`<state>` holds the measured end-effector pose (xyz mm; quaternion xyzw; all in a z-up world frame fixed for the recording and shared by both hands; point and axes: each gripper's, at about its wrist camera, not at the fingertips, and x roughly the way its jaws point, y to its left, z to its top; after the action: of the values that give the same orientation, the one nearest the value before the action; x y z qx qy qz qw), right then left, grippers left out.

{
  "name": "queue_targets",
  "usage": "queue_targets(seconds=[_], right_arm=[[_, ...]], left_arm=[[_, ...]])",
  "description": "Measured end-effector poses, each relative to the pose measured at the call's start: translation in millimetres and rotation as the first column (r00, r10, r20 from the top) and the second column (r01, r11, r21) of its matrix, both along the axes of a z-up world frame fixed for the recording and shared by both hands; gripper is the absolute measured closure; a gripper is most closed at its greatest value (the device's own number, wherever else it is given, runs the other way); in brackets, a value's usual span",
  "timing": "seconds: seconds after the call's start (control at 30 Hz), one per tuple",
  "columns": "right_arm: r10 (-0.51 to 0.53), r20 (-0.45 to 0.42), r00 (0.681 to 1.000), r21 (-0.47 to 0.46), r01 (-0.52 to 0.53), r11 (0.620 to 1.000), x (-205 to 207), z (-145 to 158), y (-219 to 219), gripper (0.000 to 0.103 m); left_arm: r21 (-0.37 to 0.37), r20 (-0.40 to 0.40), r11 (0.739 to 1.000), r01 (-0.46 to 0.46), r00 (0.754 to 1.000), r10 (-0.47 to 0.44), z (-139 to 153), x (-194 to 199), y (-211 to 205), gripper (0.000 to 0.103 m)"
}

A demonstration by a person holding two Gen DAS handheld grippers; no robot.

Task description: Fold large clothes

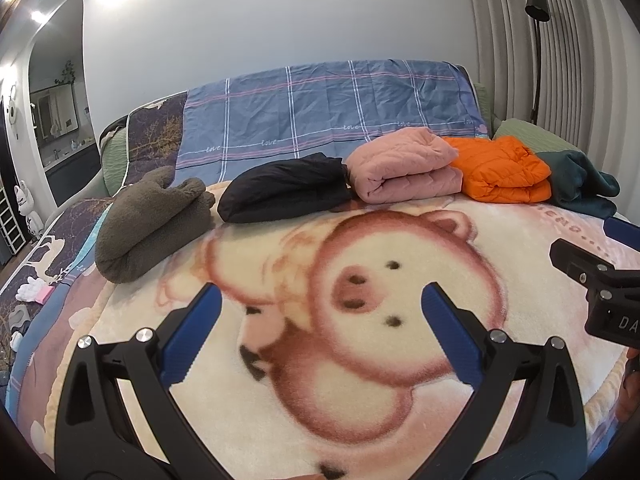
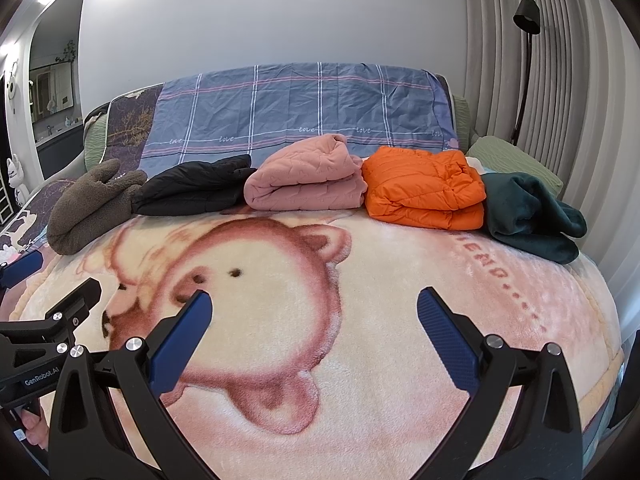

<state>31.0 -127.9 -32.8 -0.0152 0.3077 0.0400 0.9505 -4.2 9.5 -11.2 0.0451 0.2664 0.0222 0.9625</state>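
Note:
Several folded garments lie in a row at the far side of the bed: a brown fleece (image 1: 152, 220) (image 2: 90, 208), a black jacket (image 1: 286, 186) (image 2: 196, 190), a pink quilted jacket (image 1: 404, 166) (image 2: 306, 178), an orange puffer jacket (image 1: 500, 170) (image 2: 424, 188) and a dark teal fleece (image 1: 580, 184) (image 2: 532, 216). My left gripper (image 1: 322, 300) is open and empty above the pig-print blanket (image 1: 400, 360). My right gripper (image 2: 314, 304) is open and empty above the same blanket (image 2: 360, 320). Each gripper shows at the edge of the other's view.
A blue plaid sheet (image 1: 328, 104) (image 2: 296, 104) drapes over the headboard. A black floor lamp (image 1: 538, 40) (image 2: 526, 60) and curtains stand at the right. A green pillow (image 2: 516, 156) lies behind the teal fleece. A mirror and shelves are at the left.

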Motion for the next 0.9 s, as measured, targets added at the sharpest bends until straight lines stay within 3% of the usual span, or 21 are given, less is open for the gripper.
queue_targets(seconds=[0.9], right_arm=[[0.002, 0.003, 1.0, -0.003, -0.002, 1.0, -0.7, 1.7, 0.8, 0.001]], left_arm=[[0.0, 0.001, 1.0, -0.001, 1.0, 0.001, 1.6, -0.9, -1.8, 0.002]])
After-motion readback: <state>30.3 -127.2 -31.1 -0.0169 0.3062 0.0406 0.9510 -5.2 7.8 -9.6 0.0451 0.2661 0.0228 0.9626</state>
